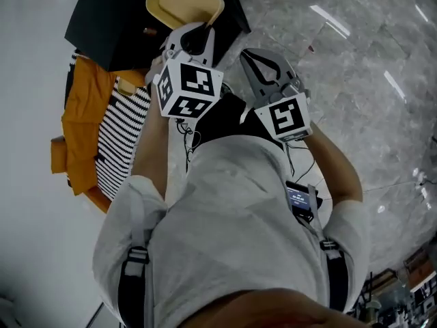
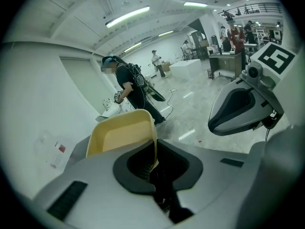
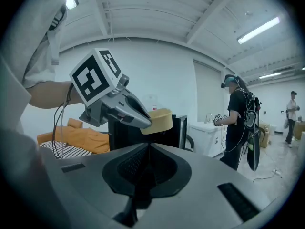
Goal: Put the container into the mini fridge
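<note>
A pale yellow container (image 1: pixel 184 2) hangs in front of my chest, and my left gripper (image 1: pixel 196 38) is shut on its rim. In the left gripper view the jaws (image 2: pixel 153 162) pinch the near wall of the container (image 2: pixel 121 135), whose open side faces the camera. The black mini fridge (image 1: pixel 113 29) stands just beyond and to the left of the container; in the right gripper view the fridge (image 3: pixel 128 132) is behind the container (image 3: pixel 159 120). My right gripper (image 1: pixel 256 60) is held beside the left one, shut with nothing in it (image 3: pixel 148 149).
An orange cloth (image 1: pixel 78 125) and a striped cloth (image 1: pixel 119 139) lie left of the fridge, against a white wall. A person with gear (image 3: pixel 240 120) stands by a white counter (image 3: pixel 207 137). Grey marble floor (image 1: pixel 362 80) spreads to the right.
</note>
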`<state>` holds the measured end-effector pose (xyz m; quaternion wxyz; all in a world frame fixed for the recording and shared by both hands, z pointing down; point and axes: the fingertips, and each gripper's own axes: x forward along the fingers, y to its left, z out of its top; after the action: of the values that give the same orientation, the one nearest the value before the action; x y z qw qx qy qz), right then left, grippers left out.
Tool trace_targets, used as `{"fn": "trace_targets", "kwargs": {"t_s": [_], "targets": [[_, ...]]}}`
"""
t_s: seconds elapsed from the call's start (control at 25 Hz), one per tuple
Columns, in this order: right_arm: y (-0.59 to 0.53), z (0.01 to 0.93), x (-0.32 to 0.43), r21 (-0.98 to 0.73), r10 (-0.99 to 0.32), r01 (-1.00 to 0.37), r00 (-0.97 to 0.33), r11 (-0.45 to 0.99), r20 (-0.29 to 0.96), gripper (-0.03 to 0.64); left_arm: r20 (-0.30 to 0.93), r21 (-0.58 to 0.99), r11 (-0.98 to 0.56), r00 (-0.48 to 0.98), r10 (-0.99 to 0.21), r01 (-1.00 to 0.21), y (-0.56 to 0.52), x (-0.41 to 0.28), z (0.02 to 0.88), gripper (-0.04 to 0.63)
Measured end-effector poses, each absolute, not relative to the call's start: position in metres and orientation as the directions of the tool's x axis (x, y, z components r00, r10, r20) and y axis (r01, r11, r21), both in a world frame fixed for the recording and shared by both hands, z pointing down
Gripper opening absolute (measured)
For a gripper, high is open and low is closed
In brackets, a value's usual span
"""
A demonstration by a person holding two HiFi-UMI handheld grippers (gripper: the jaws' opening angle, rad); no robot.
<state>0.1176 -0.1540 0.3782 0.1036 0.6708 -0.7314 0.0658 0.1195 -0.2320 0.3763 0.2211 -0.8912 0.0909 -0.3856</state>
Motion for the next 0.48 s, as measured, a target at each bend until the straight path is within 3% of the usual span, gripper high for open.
{"fn": "trace_targets", "kwargs": {"t_s": [0.48], "targets": [[-0.174,0.438,0.147,-0.116,-0.971,-0.992,0.019,-0.047,0.237,0.039,0.715,-0.425,-0.905,0.625,-0.313,0.033,-0.239,0.111,0.449,0.029]]}}
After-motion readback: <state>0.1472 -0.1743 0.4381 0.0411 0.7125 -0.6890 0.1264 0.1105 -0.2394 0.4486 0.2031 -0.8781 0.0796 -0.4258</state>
